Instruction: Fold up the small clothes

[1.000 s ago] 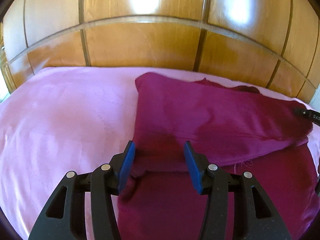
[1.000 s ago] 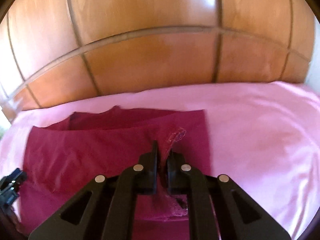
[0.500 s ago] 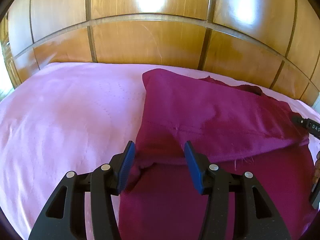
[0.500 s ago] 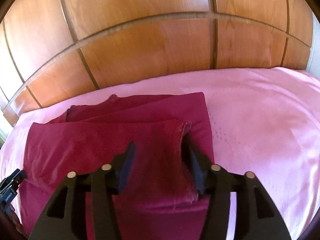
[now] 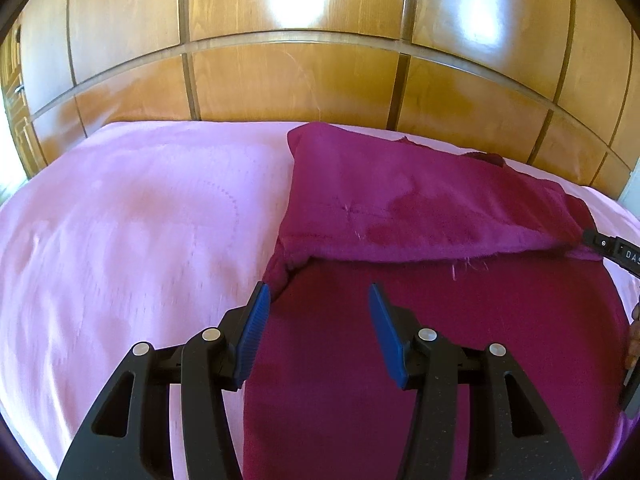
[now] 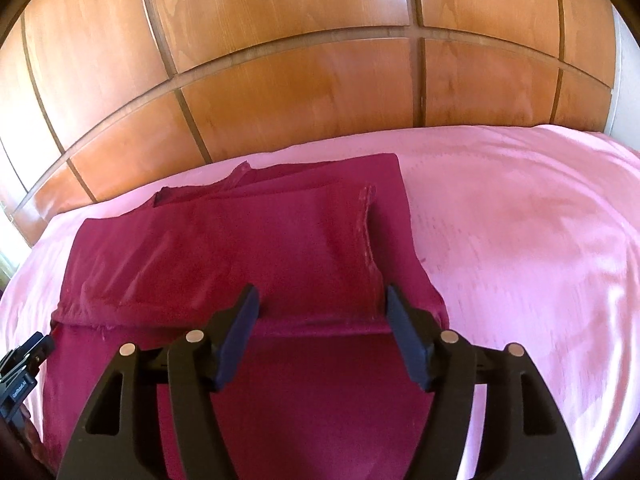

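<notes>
A dark magenta garment [image 5: 420, 208] lies on the pink bed sheet [image 5: 132, 220]. Its far part is folded over the near part, and the fold's raw edge runs across the middle. My left gripper [image 5: 318, 300] is open and empty, just short of the fold's left corner. In the right wrist view the same garment [image 6: 224, 240] lies flat. My right gripper [image 6: 320, 304] is open and empty, with its fingertips at the fold's near edge by the right corner.
A wooden panelled headboard [image 5: 300, 84] rises behind the bed, and it also shows in the right wrist view [image 6: 304, 80]. Pink sheet [image 6: 520, 220] stretches to the right of the garment. The other gripper shows at the frame edges [image 5: 616, 252] [image 6: 20, 364].
My right gripper has opened and let go of the garment's edge, which now lies folded flat. Both grippers have pulled back toward me from the fold.
</notes>
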Tool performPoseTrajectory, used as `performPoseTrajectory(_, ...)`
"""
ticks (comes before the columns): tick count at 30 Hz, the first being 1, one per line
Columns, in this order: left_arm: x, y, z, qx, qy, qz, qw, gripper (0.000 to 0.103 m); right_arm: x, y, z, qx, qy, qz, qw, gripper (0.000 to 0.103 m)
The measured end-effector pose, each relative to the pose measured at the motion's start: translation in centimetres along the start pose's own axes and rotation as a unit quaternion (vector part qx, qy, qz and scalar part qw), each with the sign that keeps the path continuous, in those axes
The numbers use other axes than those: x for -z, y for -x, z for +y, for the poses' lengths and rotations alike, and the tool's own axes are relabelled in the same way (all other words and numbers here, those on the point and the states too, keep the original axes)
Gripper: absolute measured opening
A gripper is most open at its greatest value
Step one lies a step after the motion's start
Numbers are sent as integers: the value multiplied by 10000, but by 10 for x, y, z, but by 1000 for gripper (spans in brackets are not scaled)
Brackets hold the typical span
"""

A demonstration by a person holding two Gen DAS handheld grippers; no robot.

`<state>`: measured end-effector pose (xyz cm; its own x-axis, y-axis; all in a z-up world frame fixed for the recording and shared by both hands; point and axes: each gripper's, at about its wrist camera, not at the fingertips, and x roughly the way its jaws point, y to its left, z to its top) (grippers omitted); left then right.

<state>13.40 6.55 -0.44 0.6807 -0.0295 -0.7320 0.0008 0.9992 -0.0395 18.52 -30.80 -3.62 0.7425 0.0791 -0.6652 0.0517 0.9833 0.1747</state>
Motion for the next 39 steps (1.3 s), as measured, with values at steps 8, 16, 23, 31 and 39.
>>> performPoseTrajectory(8, 17, 9, 2, 56, 90, 107, 9999, 50, 25, 11, -4, -177, 12, 254, 9995, 71)
performPoseTrajectory(16, 39, 21, 5, 52, 152, 195, 9997, 50, 48, 33, -4, -314, 107, 367, 9988, 72)
performPoseTrajectory(23, 55, 33, 8, 95, 177, 292, 9994, 50, 59, 67, -22, -453, 82, 319, 9984, 72)
performPoseTrajectory(31, 97, 65, 24, 269, 157, 487, 9983, 50, 88, 103, -51, -677, 116, 651, 9955, 72)
performPoseTrajectory(39, 140, 104, 33, 755, -20, 907, 9930, 50, 150, 135, -64, -924, 147, 1404, 9857, 54)
